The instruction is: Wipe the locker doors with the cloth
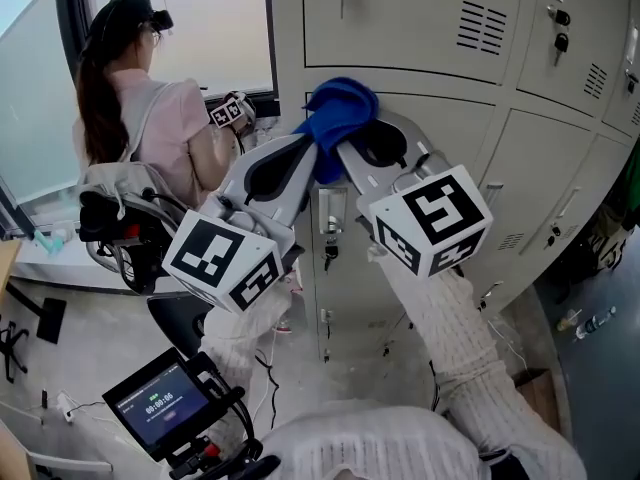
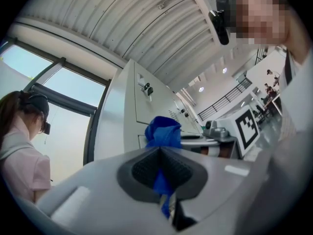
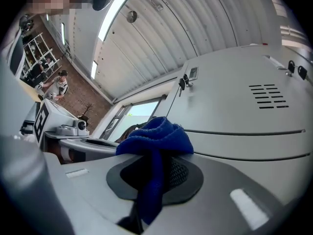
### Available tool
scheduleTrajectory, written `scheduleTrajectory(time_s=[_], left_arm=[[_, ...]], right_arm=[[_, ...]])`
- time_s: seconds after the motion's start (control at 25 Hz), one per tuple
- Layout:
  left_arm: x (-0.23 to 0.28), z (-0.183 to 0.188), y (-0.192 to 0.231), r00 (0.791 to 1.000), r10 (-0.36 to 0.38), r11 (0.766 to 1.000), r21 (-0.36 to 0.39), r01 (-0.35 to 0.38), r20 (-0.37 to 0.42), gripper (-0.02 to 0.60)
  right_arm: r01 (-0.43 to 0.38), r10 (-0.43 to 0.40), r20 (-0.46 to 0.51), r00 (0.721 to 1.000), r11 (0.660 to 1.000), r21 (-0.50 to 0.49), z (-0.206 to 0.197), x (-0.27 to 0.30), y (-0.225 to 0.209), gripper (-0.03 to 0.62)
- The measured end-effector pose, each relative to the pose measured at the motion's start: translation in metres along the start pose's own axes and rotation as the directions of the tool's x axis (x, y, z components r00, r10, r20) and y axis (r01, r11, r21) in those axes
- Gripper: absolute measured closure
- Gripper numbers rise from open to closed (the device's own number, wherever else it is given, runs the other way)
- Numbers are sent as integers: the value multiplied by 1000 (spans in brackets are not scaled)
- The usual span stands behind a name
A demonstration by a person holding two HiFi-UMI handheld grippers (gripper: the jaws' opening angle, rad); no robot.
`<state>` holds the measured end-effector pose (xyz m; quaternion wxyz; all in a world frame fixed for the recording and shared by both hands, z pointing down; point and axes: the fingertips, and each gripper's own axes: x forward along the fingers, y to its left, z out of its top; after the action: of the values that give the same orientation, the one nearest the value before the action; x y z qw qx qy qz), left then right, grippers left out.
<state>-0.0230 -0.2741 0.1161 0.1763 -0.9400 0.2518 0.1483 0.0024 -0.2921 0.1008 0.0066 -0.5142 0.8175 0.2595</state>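
Both grippers are clamping one crumpled blue fabric cloth point(image 1: 342, 106). The left gripper point(image 1: 318, 150) is clenching its jaws on a thin strip of that cloth point(image 2: 163, 131), which is running down between the dark ribbed pads point(image 2: 142, 168) while the bulk is bunching up just past the jaw tips. The right gripper point(image 1: 347, 148) is also squeezing shut on the cloth point(image 3: 156, 137): a fold is hanging down between its pads point(image 3: 182, 173) and the rest is heaping over the tips.

In the head view the two sets of jaws are converging, tips near each other, with the cloth bridging them. Straight ahead of the jaws the pale grey metal locker doors point(image 1: 400, 18) are standing closed. The cloth is sitting at the seam between an upper and a lower door, but actual contact cannot be told. A slotted vent point(image 3: 266, 96) is showing on the door above the right jaws.

Left of the left jaws, a person in a pink top point(image 1: 160, 118) is facing a window. Behind the left gripper's marker cube point(image 1: 225, 260), a small black screen device point(image 1: 158, 404) is glowing.
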Motion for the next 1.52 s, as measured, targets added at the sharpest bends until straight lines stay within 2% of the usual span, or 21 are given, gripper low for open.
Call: scheduleTrajectory(time_s=[0.28, 0.76, 1.04, 1.36, 1.52], left_arm=[[-4, -15, -4, 1000, -6, 1000, -10, 5, -18, 578], [-26, -84, -18, 989, -10, 990, -140, -11, -147, 578], [-49, -129, -25, 974, 11, 971, -230, -63, -224, 578], [-70, -172, -46, 958, -21, 939, -336, -79, -286, 578], [-79, -197, -48, 940, -13, 929, -352, -115, -341, 578]], right_arm=[[24, -24, 2, 1000, 1000, -13, -10, -5, 3, 544], [29, -24, -112, 993, 998, 47, -78, -30, 23, 543], [54, -34, -193, 981, 993, 102, -125, -49, 35, 543], [86, -45, -259, 965, 985, 148, -168, -65, 47, 543], [98, -44, -277, 960, 978, 186, -187, -72, 52, 543]])
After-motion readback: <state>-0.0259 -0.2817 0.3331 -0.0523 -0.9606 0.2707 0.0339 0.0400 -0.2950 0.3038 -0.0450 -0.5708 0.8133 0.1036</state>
